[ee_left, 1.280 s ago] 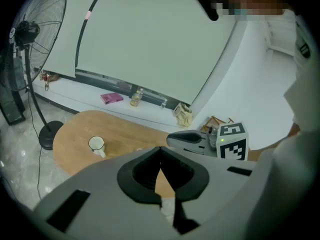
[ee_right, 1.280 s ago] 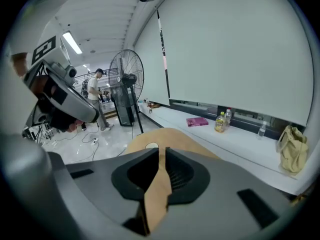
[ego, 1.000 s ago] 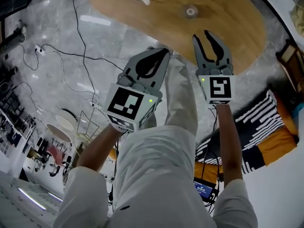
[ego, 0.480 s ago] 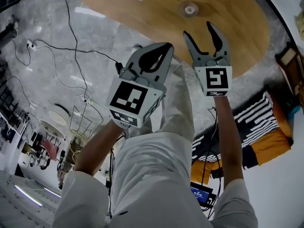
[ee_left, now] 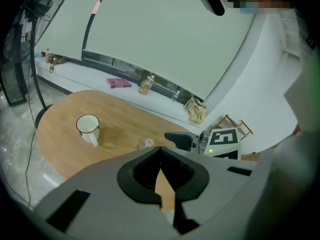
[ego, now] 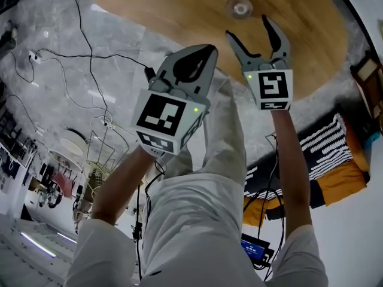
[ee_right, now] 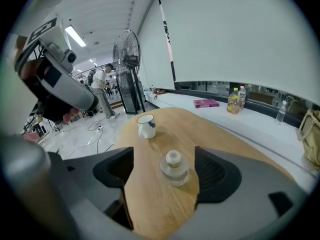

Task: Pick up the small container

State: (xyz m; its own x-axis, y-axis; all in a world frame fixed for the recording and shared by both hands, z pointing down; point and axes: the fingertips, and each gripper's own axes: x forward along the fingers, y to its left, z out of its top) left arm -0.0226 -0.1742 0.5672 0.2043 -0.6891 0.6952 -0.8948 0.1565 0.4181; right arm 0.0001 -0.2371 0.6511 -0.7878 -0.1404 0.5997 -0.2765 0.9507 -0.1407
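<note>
Your right gripper (ego: 250,27) is up over the near edge of the oval wooden table (ego: 179,17), and its jaws are opening, already spread wide with nothing pinched in them. The small container (ee_right: 174,168), a little clear glass jar with a round knob lid, stands upright on the table out ahead of the tips. In the right gripper view it lines up right between the two pads, but neither pad touches it. Your left gripper (ego: 206,55) hangs beside the right one, over the floor just off the table edge, with its jaws closed tip to tip on nothing. A white mug (ee_right: 146,126) with a dark rim stands further along the table, well apart from the jar.
</note>
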